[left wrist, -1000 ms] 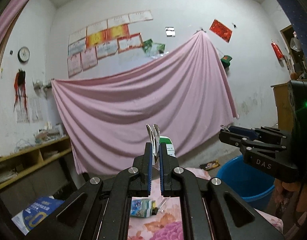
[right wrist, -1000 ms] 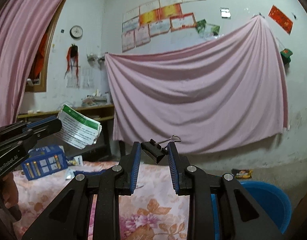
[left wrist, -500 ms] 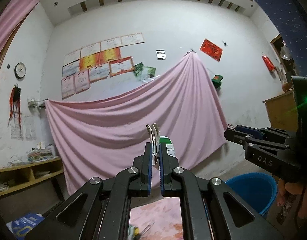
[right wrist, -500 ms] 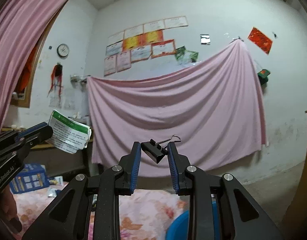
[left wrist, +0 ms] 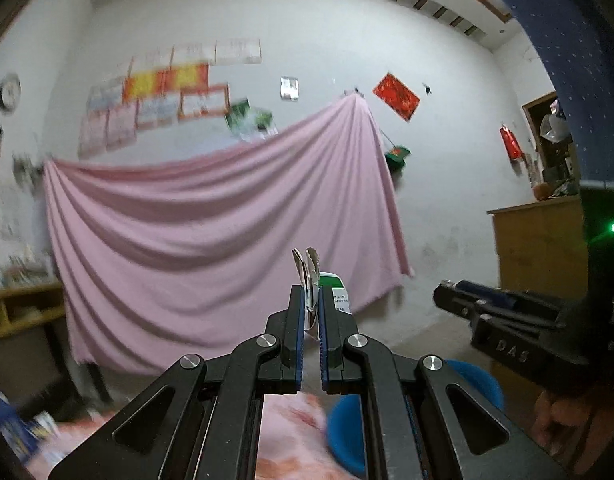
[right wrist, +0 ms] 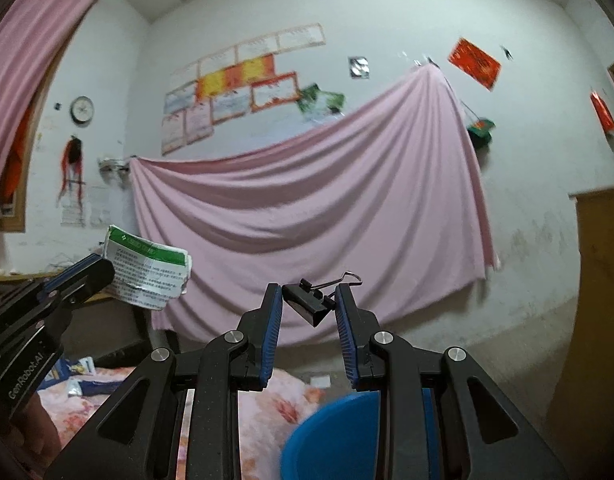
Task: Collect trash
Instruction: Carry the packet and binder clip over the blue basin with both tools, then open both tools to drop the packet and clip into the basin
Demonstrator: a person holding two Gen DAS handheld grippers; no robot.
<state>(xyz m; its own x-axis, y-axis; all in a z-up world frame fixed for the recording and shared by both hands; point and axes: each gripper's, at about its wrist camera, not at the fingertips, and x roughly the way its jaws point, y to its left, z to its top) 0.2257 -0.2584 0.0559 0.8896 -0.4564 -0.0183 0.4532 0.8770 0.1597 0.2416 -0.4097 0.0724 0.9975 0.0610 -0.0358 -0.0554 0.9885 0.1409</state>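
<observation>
My left gripper (left wrist: 310,294) is shut on a flattened white and green carton (left wrist: 311,276), held up in the air. The carton also shows in the right wrist view (right wrist: 147,276), at the tips of the left gripper (right wrist: 97,268). My right gripper (right wrist: 309,298) is shut on a black binder clip (right wrist: 309,305), held high. The right gripper also shows at the right of the left wrist view (left wrist: 443,298). A blue bin (right wrist: 331,432) sits low, below and in front of the right gripper; its rim shows in the left wrist view (left wrist: 479,380).
A floral cloth (right wrist: 267,412) covers the surface below, with a blue box and small litter (right wrist: 73,376) at its far left. A pink sheet (right wrist: 307,208) hangs on the back wall. A wooden cabinet (left wrist: 539,240) stands at the right.
Both grippers have moved right toward the blue bin, still holding the carton and the clip. The bin now sits lower and closer under the right gripper.
</observation>
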